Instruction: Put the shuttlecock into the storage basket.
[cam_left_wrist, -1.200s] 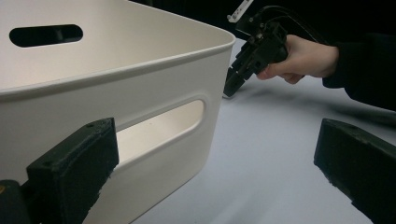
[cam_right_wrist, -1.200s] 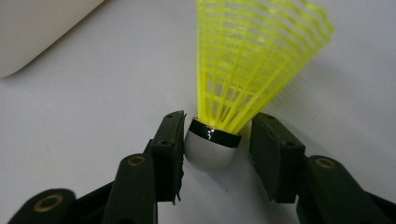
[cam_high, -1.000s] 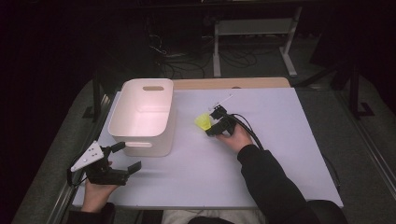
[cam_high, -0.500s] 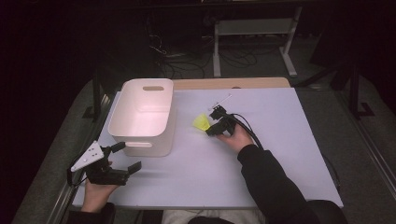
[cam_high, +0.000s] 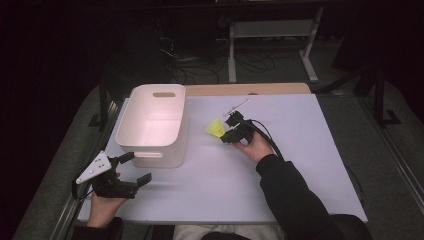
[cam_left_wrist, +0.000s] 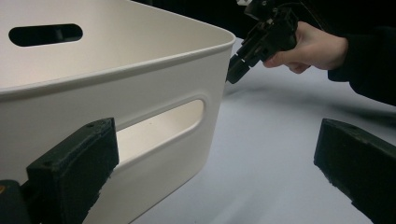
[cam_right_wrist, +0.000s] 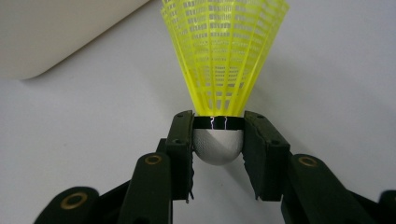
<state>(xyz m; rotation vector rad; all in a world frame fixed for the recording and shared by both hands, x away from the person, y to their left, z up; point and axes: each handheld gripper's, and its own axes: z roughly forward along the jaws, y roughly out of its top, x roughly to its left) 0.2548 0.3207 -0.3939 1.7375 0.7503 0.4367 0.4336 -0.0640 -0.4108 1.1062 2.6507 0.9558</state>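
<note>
The fingers (cam_right_wrist: 180, 140) of the right gripper (cam_right_wrist: 218, 140) are clamping the white rounded cork of a yellow shuttlecock (cam_right_wrist: 223, 60), one black pad pressing on each side just below the dark band where the mesh skirt begins. In the right gripper view the skirt is flaring upward and away from the gripper, with the pale bench (cam_right_wrist: 336, 93) showing behind it and a rounded corner of the white bin (cam_right_wrist: 56, 32) sitting at the upper left. In the high view the right gripper (cam_high: 225, 136) is hovering near the middle of the bench (cam_high: 300, 165), held by the person's right hand (cam_high: 257, 145), and the shuttlecock (cam_high: 215, 128) is sticking out toward the bin (cam_high: 152, 122), close to its right wall but apart from it. A small thin stick-like thing (cam_high: 236, 106) is lying on the bench just beyond the hand; what it is cannot be told. The left gripper (cam_high: 132, 170) is waiting at the near left corner of the bench, in the person's left hand (cam_high: 102, 202), just in front of the bin. In the left gripper view its fingers (cam_left_wrist: 74, 172) are standing wide apart with nothing between them, facing the bin's (cam_left_wrist: 154, 70) near wall and its handle slot, while the right gripper (cam_left_wrist: 233, 74) is showing farther off beyond the bin's corner.
</note>
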